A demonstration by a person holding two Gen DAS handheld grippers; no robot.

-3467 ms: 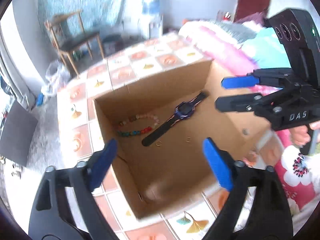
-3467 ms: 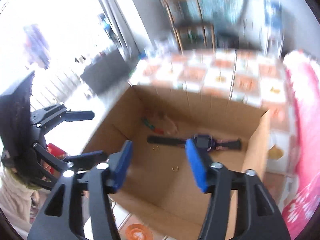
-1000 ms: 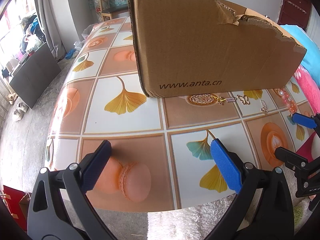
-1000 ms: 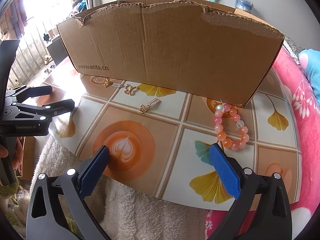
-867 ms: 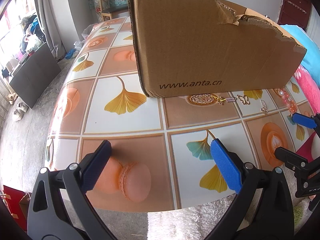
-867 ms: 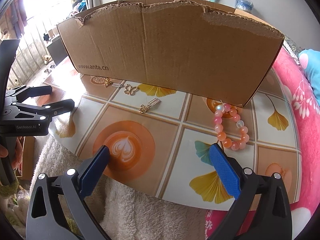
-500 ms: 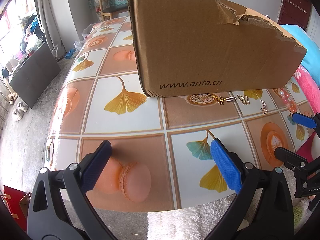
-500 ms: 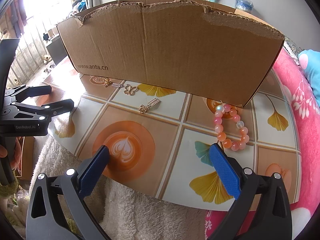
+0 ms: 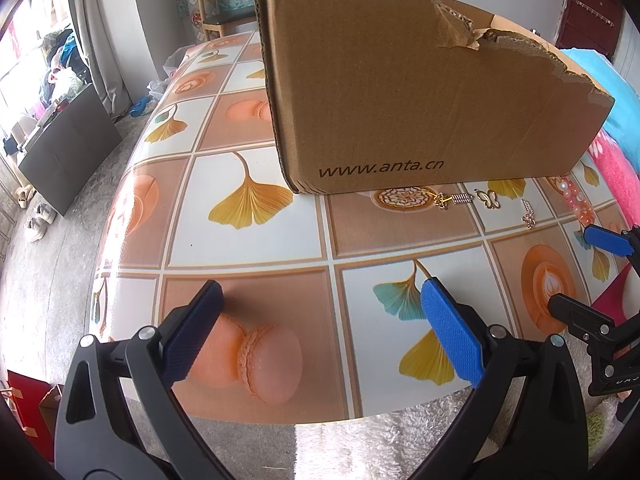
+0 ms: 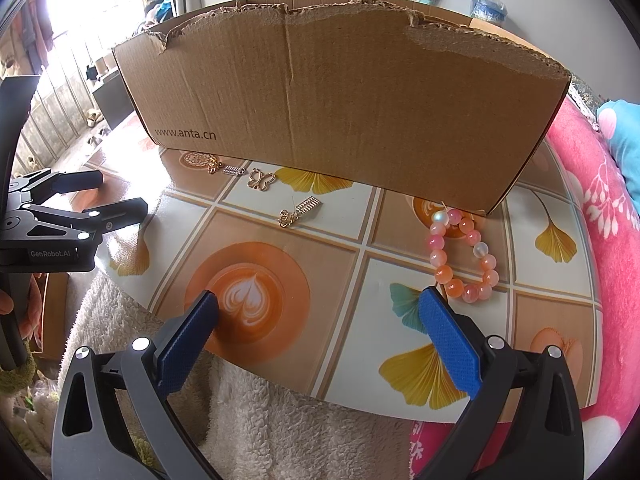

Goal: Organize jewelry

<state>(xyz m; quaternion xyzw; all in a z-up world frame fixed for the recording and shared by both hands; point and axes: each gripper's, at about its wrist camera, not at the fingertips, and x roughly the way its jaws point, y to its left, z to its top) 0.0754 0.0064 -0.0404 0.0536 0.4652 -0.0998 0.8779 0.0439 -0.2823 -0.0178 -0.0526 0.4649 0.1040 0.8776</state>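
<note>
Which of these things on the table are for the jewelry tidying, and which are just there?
For the job:
- pink bead bracelet
- gold butterfly charm
- two small gold charms
- cardboard box
- left tongs and right tongs, both open and empty

Just lying about:
- wooden chair
- pink blanket
- fluffy white rug

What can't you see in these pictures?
- Inside of the cardboard box: hidden in both wrist views by its tall front wall.
- Gold charms: too small in both views to tell what they are, apart from one butterfly outline.
- Pink bead bracelet: whole in the right wrist view; in the left wrist view partly covered by the right gripper.
- Table: its far side is behind the box.
</note>
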